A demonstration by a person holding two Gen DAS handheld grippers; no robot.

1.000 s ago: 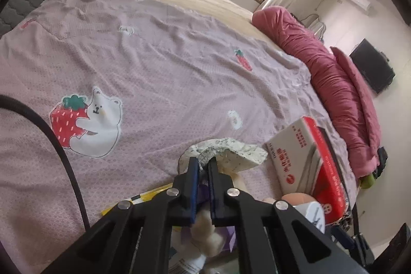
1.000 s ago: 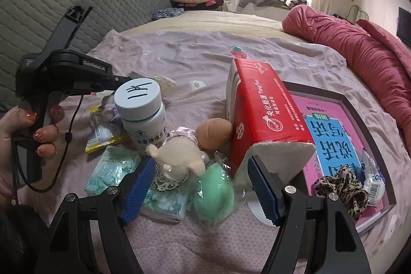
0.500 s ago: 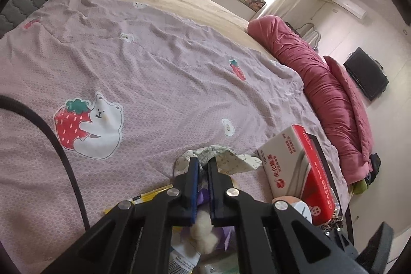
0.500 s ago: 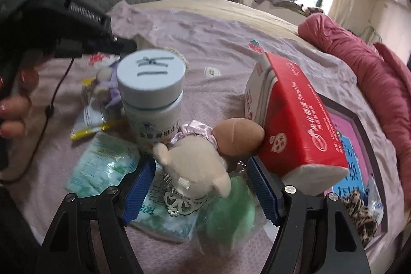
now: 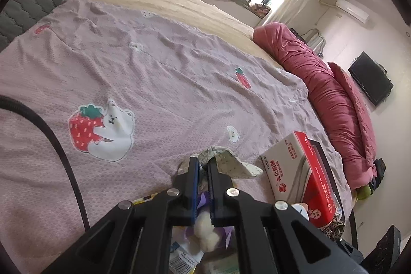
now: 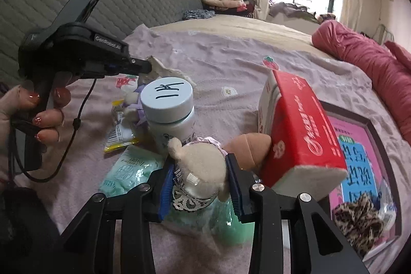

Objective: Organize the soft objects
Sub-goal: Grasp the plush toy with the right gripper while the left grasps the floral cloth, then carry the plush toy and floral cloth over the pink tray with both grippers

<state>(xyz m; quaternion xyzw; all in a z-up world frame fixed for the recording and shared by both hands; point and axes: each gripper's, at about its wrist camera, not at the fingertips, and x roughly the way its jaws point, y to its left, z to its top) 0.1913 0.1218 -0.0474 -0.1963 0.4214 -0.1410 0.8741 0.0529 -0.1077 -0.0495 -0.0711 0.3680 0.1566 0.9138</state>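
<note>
Lilac bedspread (image 5: 159, 84): spread over the bed, printed with a bear hugging a strawberry; all the items are laid on it.
Left tongs (image 5: 202, 166): nearly closed; a floral fabric piece (image 5: 231, 163) is pinched at the tips. In the right wrist view the left tongs (image 6: 147, 66) are seen held above the clutter with the fabric (image 6: 164, 71) at the tip.
Right tongs (image 6: 200, 186): closed around a cream plush toy (image 6: 203, 166), its body pressed between the blue pads (image 6: 232, 171).
Plush toy: found at the front of the pile, just before a white bottle (image 6: 169, 112) and beside a tan sponge (image 6: 248, 148).
Tissue box (image 6: 298, 125): red and white, stood tilted to the right of the toy, against a pink book (image 6: 359, 153).
Leopard scrunchie (image 6: 357, 220): laid on the book.
Green packets (image 6: 128, 168): laid under and left of the toy.
</note>
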